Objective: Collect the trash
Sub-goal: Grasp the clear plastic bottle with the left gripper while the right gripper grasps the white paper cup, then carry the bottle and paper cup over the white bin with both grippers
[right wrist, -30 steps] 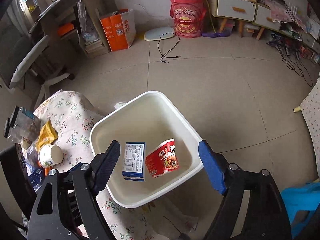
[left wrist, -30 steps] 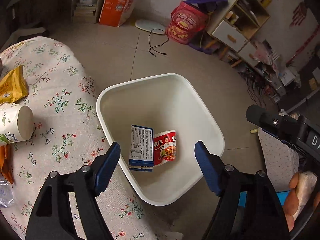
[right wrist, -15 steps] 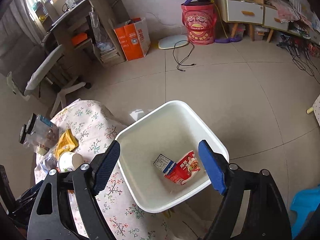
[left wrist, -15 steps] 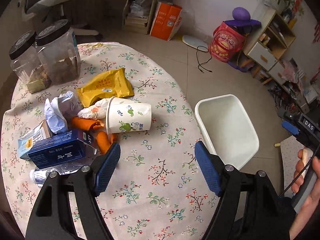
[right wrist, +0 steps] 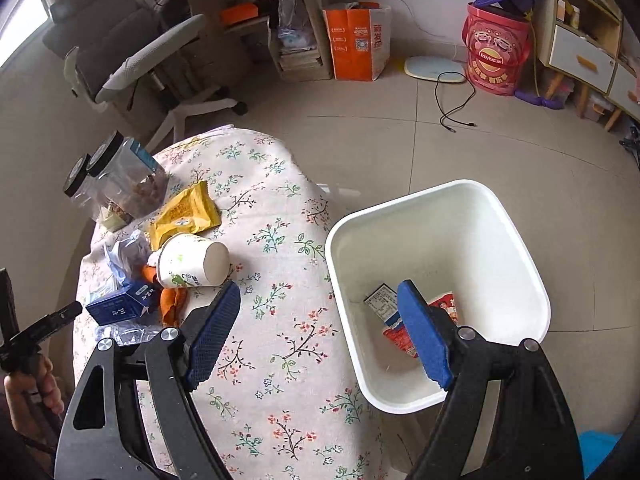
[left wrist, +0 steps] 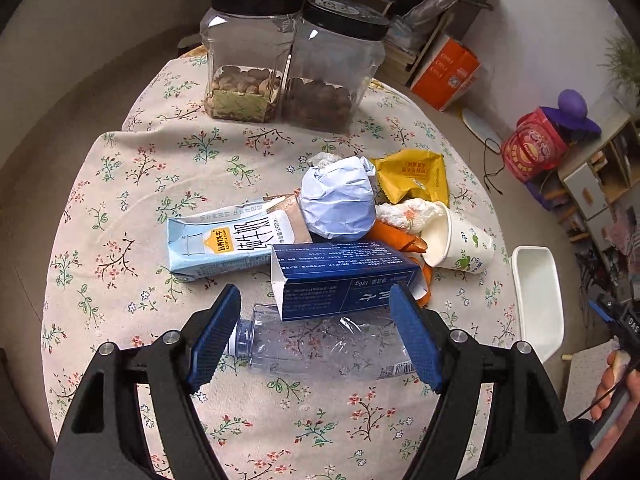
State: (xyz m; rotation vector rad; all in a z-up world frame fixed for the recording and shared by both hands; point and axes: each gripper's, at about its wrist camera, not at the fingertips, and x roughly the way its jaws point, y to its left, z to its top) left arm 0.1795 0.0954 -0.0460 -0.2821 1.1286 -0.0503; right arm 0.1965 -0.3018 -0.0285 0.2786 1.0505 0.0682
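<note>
My left gripper (left wrist: pixel 316 336) is open and empty, low over a flattened clear plastic bottle (left wrist: pixel 320 344) on the floral table. Just beyond lie a dark blue carton (left wrist: pixel 344 280), a light blue milk carton (left wrist: pixel 224 244), a crumpled pale paper ball (left wrist: pixel 340 200), a yellow snack packet (left wrist: pixel 416 176), orange wrappers (left wrist: pixel 396 236) and a tipped paper cup (left wrist: pixel 456 240). My right gripper (right wrist: pixel 316 336) is open and empty, above the table edge beside the white bin (right wrist: pixel 500 216), which holds a red noodle packet (right wrist: pixel 444 308) and a small box (right wrist: pixel 382 300).
Two black-lidded clear jars (left wrist: pixel 256 52) stand at the table's far side. The bin also shows in the left wrist view (left wrist: pixel 536 300), on the floor right of the table. An office chair (right wrist: pixel 156 68), an orange bag (right wrist: pixel 360 40) and a red bucket (right wrist: pixel 500 56) stand across the floor.
My left gripper swung from over the bin back across the table, down to the bottle and cartons. My right gripper drew back from the bin toward the table edge. Both stayed open.
</note>
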